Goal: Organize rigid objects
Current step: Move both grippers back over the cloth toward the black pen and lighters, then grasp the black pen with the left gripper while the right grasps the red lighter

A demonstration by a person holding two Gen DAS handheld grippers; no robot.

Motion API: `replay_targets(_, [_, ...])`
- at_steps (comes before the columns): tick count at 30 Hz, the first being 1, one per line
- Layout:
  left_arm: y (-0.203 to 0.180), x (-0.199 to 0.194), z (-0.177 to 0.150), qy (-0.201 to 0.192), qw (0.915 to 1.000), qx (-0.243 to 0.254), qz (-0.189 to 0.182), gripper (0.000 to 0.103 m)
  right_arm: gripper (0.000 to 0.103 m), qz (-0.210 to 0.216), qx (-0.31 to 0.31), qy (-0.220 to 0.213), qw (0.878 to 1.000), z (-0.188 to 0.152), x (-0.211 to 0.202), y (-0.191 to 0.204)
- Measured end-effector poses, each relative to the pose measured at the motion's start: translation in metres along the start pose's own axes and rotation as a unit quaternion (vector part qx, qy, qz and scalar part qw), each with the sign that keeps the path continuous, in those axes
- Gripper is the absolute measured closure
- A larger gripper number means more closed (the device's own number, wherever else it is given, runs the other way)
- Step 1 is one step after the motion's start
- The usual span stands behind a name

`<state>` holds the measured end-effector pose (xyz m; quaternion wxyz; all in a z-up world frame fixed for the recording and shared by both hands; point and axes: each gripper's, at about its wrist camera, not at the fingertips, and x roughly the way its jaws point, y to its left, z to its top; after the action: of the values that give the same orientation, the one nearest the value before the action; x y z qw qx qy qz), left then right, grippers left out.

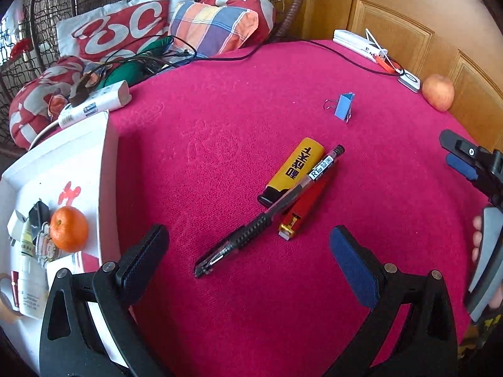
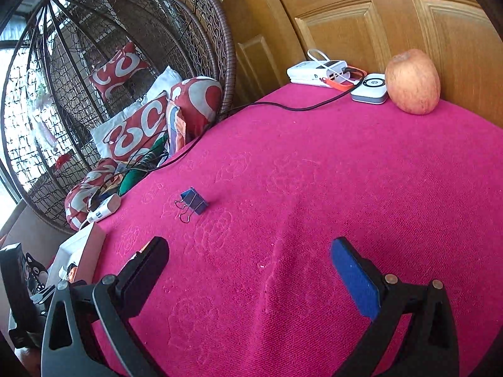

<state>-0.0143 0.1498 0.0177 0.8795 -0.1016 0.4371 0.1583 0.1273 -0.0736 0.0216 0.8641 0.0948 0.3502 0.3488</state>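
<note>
1. While the left tongs [image 1: 248, 245] hang wide open and hold nothing, 3 things lie bunched on the magenta-covered bench [image 1: 220, 125] just ahead of them: a yellow lighter [image 1: 294, 169], a red lighter [image 1: 303, 207] and a black gel pen [image 1: 267, 213].
2. The pen lies slantwise, resting across the red lighter and touching the yellow one, its tip toward the left tongs.
3. A blue binder clip [image 1: 344, 106] stands farther back on the bench, well apart from that bunch.
4. The right tongs [image 2: 250, 251] are also spread wide and grip nothing; the same blue binder clip [image 2: 194, 202] sits ahead of them, to their left.
5. An apple [image 2: 412, 82] rests at the far edge of the bench by the wooden door [image 2: 345, 15], touching or just beside a small white charger [image 2: 370, 89], with a white power bank [image 2: 314, 70] near it.
6. At the bench's left edge a white box [image 1: 107, 163] holds an orange [image 1: 69, 228] and some small packets.
</note>
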Motion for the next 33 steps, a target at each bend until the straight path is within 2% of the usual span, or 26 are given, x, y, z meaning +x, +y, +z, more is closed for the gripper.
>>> replay_targets(2, [-0.003, 0.005, 0.004, -0.005, 0.9998, 0.01, -0.019, 0.0, 0.0, 0.008, 0.008, 0.007, 1.0, -0.002, 0.003, -0.003])
replay_targets(5, [-0.012, 0.014, 0.004, 0.011, 0.9981, 0.024, -0.056, 0.0, 0.0, 0.022, 0.025, 0.015, 0.999, -0.002, 0.005, -0.011])
replay_targets(9, [-0.034, 0.002, -0.015, 0.037, 0.9859, 0.051, -0.155, 0.0, 0.0, 0.034, 0.048, 0.021, 0.998, -0.002, 0.007, -0.019])
replay_targets(11, [-0.043, -0.01, -0.025, 0.04, 0.9808, 0.061, -0.181, 0.0, 0.0, 0.037, 0.05, 0.019, 0.998, -0.002, 0.006, -0.02])
replay_targets(14, [-0.038, -0.016, -0.027, 0.036, 0.9891, 0.041, -0.137, 0.002, 0.0, 0.038, 0.049, 0.021, 0.998, -0.001, 0.008, -0.02])
replay_targets(18, [-0.017, -0.01, -0.024, 0.051, 0.9942, -0.018, -0.093, 0.024, 0.0, 0.036, 0.048, 0.021, 0.998, -0.002, 0.008, -0.019])
replay_targets(23, [-0.019, -0.022, -0.025, 0.024, 0.9962, -0.019, -0.082, 0.024, 0.0, 0.035, 0.046, 0.022, 0.998, -0.001, 0.009, -0.019])
replay_targets(26, [-0.019, -0.017, -0.025, 0.046, 0.9952, -0.034, -0.079, 0.024, 0.0, 0.034, 0.045, 0.023, 0.998, -0.001, 0.009, -0.019])
replay_targets(28, [-0.019, -0.01, -0.023, 0.051, 0.9964, -0.038, -0.056, 0.024, 0.0, 0.033, 0.044, 0.023, 0.998, -0.001, 0.01, -0.019])
replay_targets(30, [-0.024, -0.006, -0.021, 0.049, 0.9984, -0.026, -0.013, 0.024, 0.0, 0.032, 0.044, 0.023, 0.998, -0.001, 0.009, -0.019])
replay_targets(33, [-0.025, 0.001, -0.014, 0.051, 0.9978, -0.041, 0.01, 0.024, 0.0, 0.033, 0.045, 0.023, 0.998, -0.001, 0.009, -0.019])
